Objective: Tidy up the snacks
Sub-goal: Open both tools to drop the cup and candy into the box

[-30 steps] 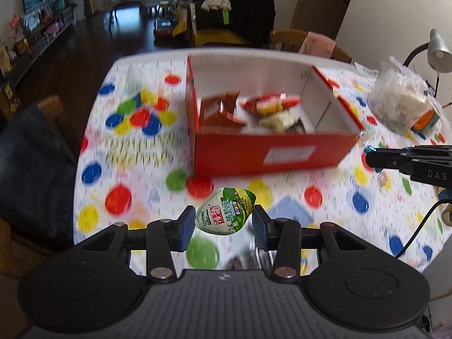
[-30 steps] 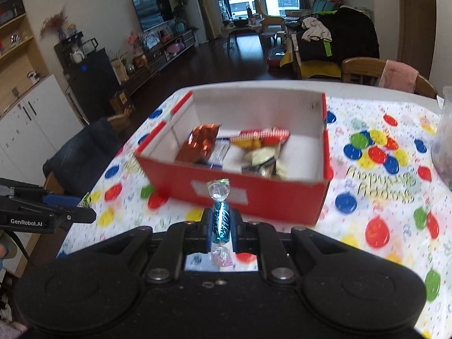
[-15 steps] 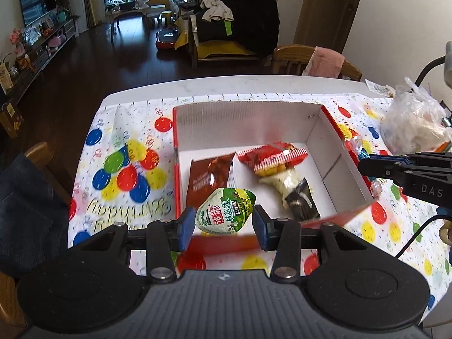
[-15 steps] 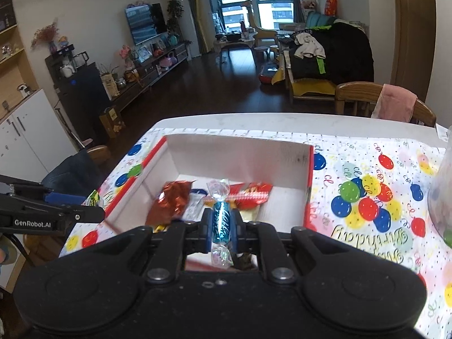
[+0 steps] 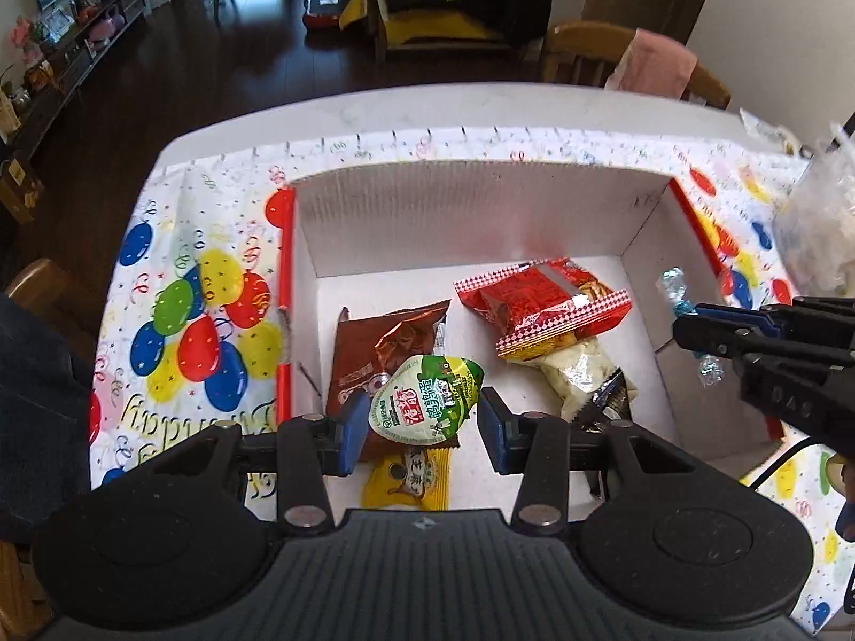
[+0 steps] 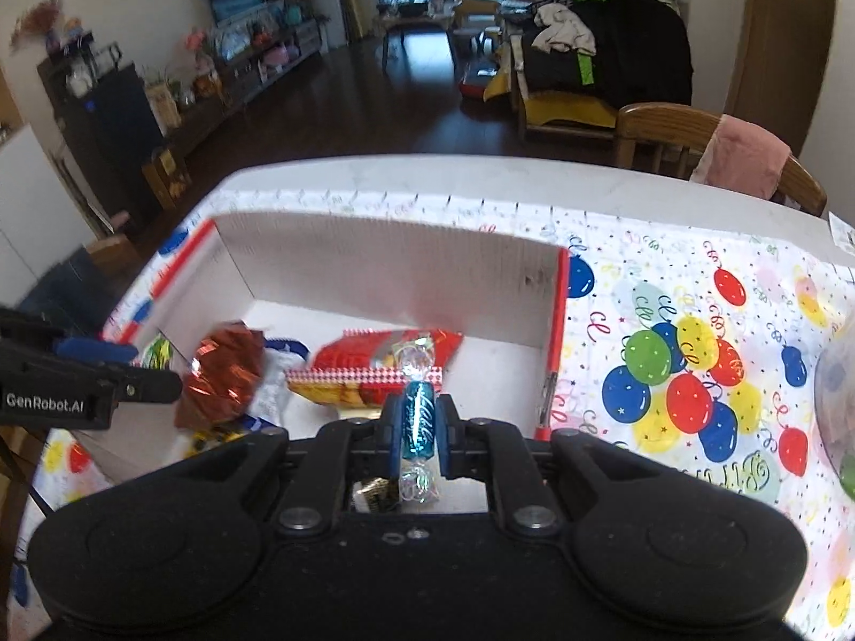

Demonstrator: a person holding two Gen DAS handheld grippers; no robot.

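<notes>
My left gripper (image 5: 425,427) is shut on a green and white snack cup (image 5: 425,399) and hangs over the near part of the red box (image 5: 481,213). Inside the box lie a brown packet (image 5: 382,347), a red packet (image 5: 539,302), a cream wrapper (image 5: 580,374) and a yellow packet (image 5: 409,483). My right gripper (image 6: 418,430) is shut on a blue twist-wrapped candy (image 6: 418,419) above the same red box (image 6: 395,262). Seen from the left wrist, the right gripper (image 5: 689,328) reaches in over the box's right wall, holding the blue candy (image 5: 674,296).
The box stands on a balloon-print tablecloth (image 5: 203,320). A clear plastic bag (image 5: 817,235) sits at the table's right. A wooden chair with a pink cloth (image 6: 748,157) stands behind the table. A dark seat (image 5: 32,374) is at the left edge.
Both grippers have travelled forward from in front of the box to over its inside, each keeping its snack. The box's front wall has dropped out of sight under the grippers.
</notes>
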